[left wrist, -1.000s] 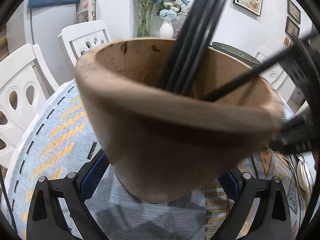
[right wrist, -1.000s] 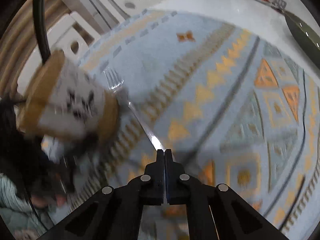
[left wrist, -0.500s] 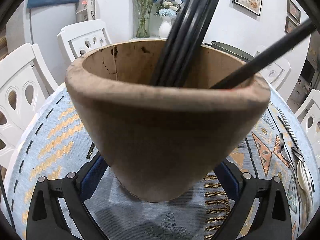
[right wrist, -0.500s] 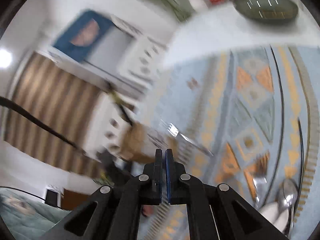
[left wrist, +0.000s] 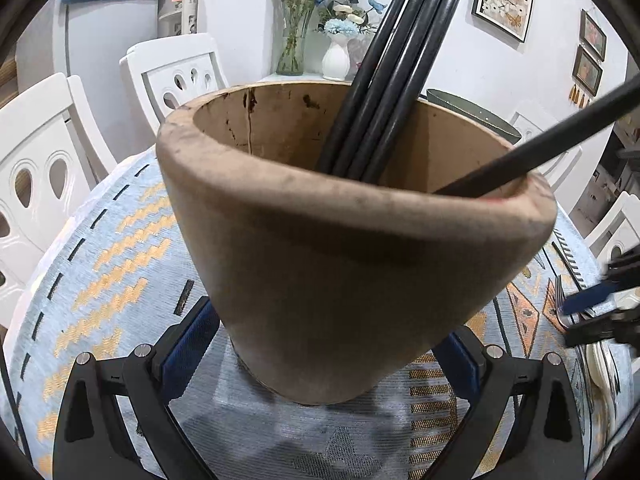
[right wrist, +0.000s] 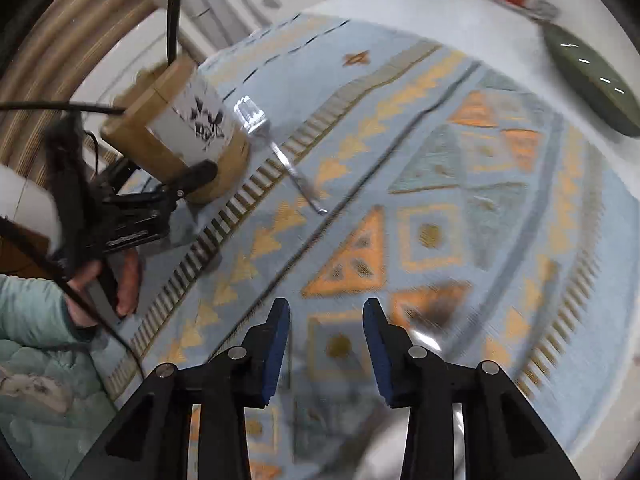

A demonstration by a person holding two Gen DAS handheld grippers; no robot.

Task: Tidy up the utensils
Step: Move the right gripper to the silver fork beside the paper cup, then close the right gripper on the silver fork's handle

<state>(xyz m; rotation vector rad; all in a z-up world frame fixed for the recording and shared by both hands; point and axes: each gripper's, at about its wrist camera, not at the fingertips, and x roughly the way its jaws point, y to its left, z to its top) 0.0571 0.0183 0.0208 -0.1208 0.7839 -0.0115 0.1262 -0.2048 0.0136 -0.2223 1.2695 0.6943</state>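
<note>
The wooden utensil holder (left wrist: 352,248) stands upright on the patterned cloth (left wrist: 112,248) that covers the worktop, and everything else is placed from it. The left tongs (left wrist: 320,344) are clamped on its lower part, a blue pad pressed against each side near the base. Inside the holder a bundle of black chopsticks (left wrist: 392,80) leans toward the far rim, their gold-banded tops pointing up and away, while a single black chopstick (left wrist: 552,144) rests across the holder's right rim and slants out to the right. To the right of the holder, well apart from it on the cloth, lie more metal utensils, among them a fork (left wrist: 560,300), partly hidden by the right tongs seen at that edge. In the right wrist view the holder (right wrist: 180,132) shows a white panel with black markings, and a second fork (right wrist: 276,152) lies on the cloth just beside its base, tines nearest the holder. The person's left hand (right wrist: 104,284) grips the handle of the left tool below the holder. The right tongs (right wrist: 326,344) hang above the cloth well away from the holder; their jaws have just been opening and now stand apart with nothing between them.
</note>
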